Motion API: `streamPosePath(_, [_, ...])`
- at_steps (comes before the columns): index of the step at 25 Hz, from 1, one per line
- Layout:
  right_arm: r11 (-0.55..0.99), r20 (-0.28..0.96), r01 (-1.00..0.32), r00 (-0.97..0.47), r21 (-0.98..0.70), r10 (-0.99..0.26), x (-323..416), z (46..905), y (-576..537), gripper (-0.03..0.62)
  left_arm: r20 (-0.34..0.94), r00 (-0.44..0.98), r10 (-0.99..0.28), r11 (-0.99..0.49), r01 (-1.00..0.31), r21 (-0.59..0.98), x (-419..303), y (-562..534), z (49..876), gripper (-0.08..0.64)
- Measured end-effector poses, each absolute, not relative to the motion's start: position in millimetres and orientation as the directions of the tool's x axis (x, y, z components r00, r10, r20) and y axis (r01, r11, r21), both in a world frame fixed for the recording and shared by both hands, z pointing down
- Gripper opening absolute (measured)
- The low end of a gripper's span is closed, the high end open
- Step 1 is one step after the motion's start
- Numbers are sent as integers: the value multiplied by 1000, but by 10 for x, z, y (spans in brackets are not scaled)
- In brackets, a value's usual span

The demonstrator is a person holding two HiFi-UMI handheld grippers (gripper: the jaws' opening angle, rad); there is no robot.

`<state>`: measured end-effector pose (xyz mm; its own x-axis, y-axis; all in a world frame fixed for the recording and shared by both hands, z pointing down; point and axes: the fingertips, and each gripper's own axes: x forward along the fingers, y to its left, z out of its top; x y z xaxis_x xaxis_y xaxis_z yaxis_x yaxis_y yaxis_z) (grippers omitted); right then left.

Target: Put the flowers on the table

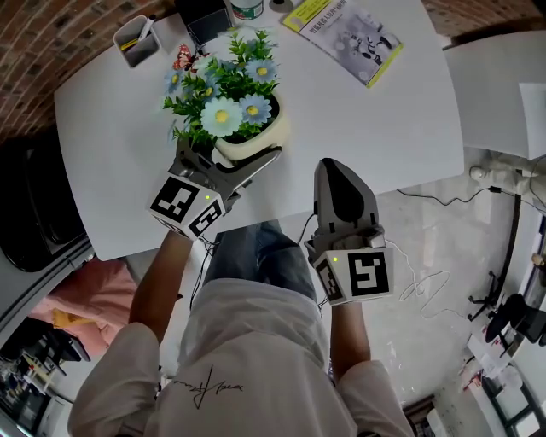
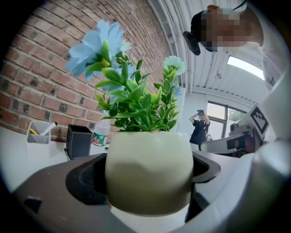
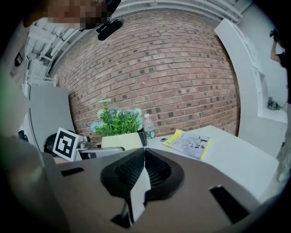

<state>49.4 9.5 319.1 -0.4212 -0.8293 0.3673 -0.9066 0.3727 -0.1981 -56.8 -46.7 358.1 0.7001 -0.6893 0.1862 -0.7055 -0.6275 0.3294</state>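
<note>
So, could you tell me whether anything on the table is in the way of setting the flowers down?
Nothing visible. The left tongs hold the pot over bare table; the booklet and black box lie farther back.

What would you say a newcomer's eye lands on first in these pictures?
The pot of blue flowers, clamped in the left gripper over the near-left part of the white table, stands out first. Next comes the right gripper, shut and empty by the near edge, then the yellow-edged booklet at the far side.
</note>
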Motion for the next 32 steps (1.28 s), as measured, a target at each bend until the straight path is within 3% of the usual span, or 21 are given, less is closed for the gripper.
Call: streamPosePath(32, [322, 449, -913, -404, -251, -797, 329, 3112, 422, 25, 308, 692, -653, -601, -721, 345, -649, -439, 3655, 529])
